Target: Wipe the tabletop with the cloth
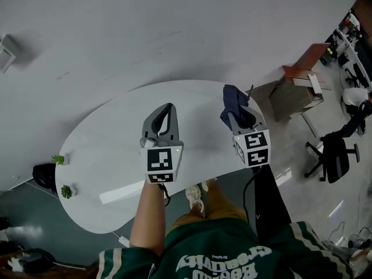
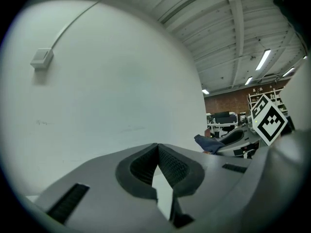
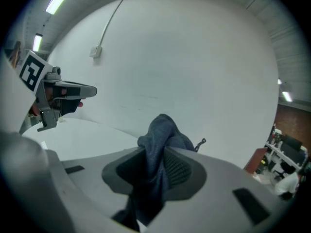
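Note:
A dark blue cloth is pinched in my right gripper, held above the right end of the white oval tabletop. In the right gripper view the cloth bunches up between the jaws and hangs down through them. My left gripper hovers over the table's middle with its jaws shut and nothing in them; its tips meet in the left gripper view. The cloth and the right gripper show at that view's right, level with the left one.
Two small green plants stand at the table's left end. A brown box-like unit and a black office chair stand on the floor to the right. A white wall rises behind the table.

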Demonstrator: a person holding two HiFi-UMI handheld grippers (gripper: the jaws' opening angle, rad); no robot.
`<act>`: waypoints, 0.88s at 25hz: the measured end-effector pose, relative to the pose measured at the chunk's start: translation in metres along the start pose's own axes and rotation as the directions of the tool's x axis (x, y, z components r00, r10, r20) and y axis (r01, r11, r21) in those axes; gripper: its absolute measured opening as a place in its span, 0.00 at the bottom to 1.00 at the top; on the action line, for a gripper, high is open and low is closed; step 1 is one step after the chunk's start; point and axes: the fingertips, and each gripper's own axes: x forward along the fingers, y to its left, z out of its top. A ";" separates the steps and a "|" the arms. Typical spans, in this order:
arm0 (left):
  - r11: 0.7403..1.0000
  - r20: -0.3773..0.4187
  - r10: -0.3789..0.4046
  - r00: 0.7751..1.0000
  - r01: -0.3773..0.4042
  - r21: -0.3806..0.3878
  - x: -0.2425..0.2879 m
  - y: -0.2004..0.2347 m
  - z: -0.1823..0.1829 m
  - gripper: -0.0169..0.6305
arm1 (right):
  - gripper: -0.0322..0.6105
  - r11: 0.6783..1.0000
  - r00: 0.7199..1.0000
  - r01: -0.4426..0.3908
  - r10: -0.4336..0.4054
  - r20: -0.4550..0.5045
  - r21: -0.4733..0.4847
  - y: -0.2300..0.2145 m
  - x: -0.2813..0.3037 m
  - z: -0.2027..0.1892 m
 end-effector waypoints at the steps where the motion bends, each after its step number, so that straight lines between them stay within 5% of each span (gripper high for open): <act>1: 1.000 -0.008 0.003 1.000 -0.003 -0.008 0.007 0.003 -0.005 0.03 | 0.23 1.000 1.000 -0.008 0.008 -0.005 -0.004 -0.001 0.010 0.000; 9: 0.999 -0.082 0.031 0.996 -0.031 -0.007 0.078 0.022 -0.029 0.03 | 0.23 0.989 0.986 -0.102 0.115 -0.122 0.107 -0.027 0.100 -0.017; 22: 0.996 -0.190 0.084 0.978 -0.086 -0.004 0.155 0.042 -0.087 0.03 | 0.23 0.973 0.918 -0.191 0.223 -0.327 0.126 -0.060 0.231 -0.079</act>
